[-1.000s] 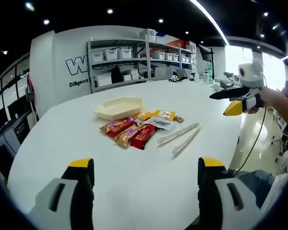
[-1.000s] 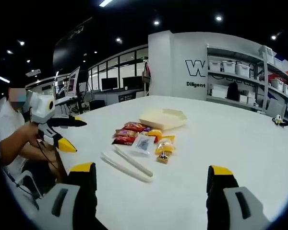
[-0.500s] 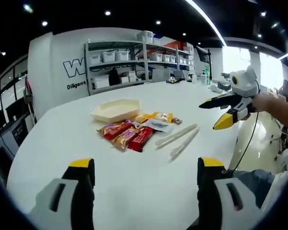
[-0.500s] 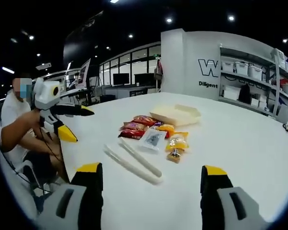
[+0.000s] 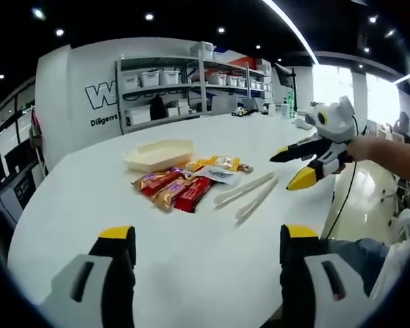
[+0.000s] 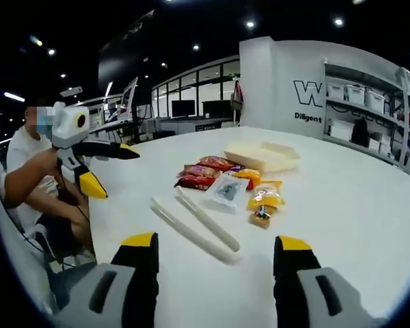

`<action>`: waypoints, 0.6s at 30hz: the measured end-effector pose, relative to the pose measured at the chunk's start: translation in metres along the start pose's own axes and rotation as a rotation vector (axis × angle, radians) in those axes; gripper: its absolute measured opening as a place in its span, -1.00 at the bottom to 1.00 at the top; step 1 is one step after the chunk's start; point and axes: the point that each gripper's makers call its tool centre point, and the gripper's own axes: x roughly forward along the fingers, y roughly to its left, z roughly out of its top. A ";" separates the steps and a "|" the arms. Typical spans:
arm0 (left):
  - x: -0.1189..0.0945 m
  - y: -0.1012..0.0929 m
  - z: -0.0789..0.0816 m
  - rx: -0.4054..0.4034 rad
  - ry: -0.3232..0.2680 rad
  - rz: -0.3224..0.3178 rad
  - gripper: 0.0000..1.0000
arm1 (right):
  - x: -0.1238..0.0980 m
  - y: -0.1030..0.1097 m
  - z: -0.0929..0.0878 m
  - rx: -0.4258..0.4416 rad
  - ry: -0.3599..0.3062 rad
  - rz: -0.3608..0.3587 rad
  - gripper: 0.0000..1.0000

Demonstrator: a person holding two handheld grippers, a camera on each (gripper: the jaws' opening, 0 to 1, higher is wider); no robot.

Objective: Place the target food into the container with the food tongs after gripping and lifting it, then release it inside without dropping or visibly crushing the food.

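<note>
Both claws, left [image 5: 201, 249] and right [image 6: 219, 256], gape wide above the white worktop [image 5: 191, 273]. Snack packets [image 5: 174, 191] lie between the cream container [image 5: 157, 154] and pale tongs [image 5: 246, 195]. Storage shelves [image 5: 184, 89] line the wall.

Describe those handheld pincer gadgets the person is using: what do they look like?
Each gripper, left and right, has two black jaws with yellow tips and grey plastic side shells. Seen from across the table, the right gripper has a white head and a dark cable trailing down. The person wears a white short-sleeved shirt.
</note>
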 end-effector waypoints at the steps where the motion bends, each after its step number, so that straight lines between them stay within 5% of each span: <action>1: 0.000 0.000 0.001 0.001 -0.002 -0.001 0.72 | 0.001 0.000 -0.001 -0.001 0.002 0.005 0.27; 18: -0.004 0.002 0.000 -0.006 0.000 -0.001 0.70 | 0.012 0.007 -0.007 -0.004 0.037 0.074 -0.11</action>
